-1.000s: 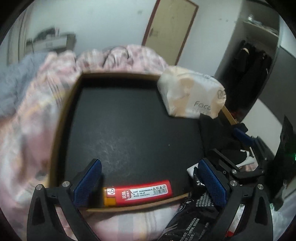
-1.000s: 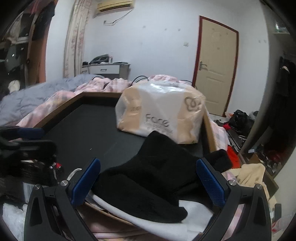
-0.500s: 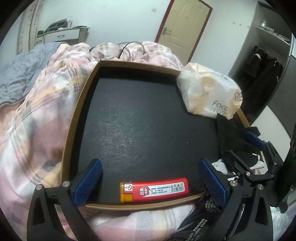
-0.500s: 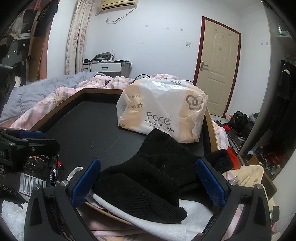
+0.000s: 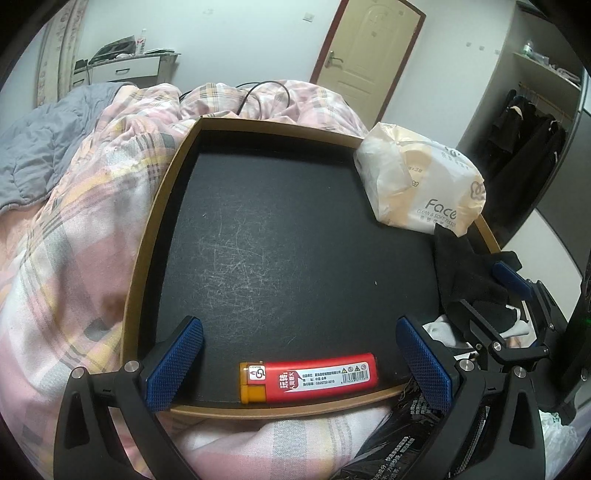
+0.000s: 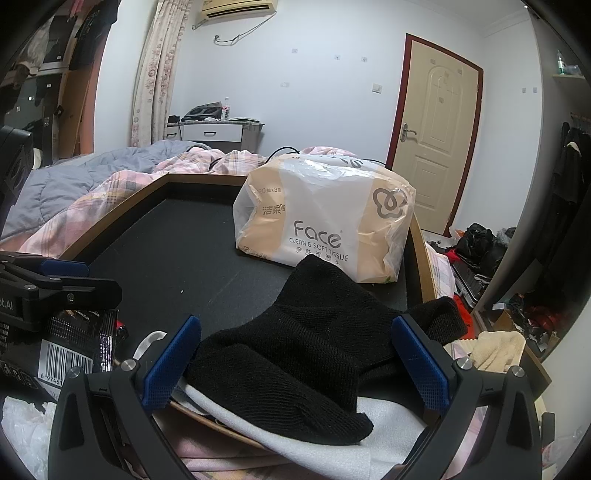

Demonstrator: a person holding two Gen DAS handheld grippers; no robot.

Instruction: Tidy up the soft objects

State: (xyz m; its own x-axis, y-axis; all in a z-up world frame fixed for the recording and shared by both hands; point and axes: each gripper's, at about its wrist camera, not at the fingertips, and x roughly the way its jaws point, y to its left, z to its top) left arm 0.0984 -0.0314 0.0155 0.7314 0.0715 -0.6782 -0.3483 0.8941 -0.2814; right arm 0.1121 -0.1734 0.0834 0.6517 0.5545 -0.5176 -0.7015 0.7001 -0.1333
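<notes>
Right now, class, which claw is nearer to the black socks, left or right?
Right. The right claw is open with the black socks lying between its fingers; the left claw is open over the lighter, off to their left.

White walls [image 6: 325,74] are seen, with a cream door [image 6: 432,136] in a dark red frame. A floral curtain [image 6: 155,74] hangs beside a white drawer unit [image 6: 214,134]. An air conditioner [image 6: 236,9] is mounted high.
</notes>
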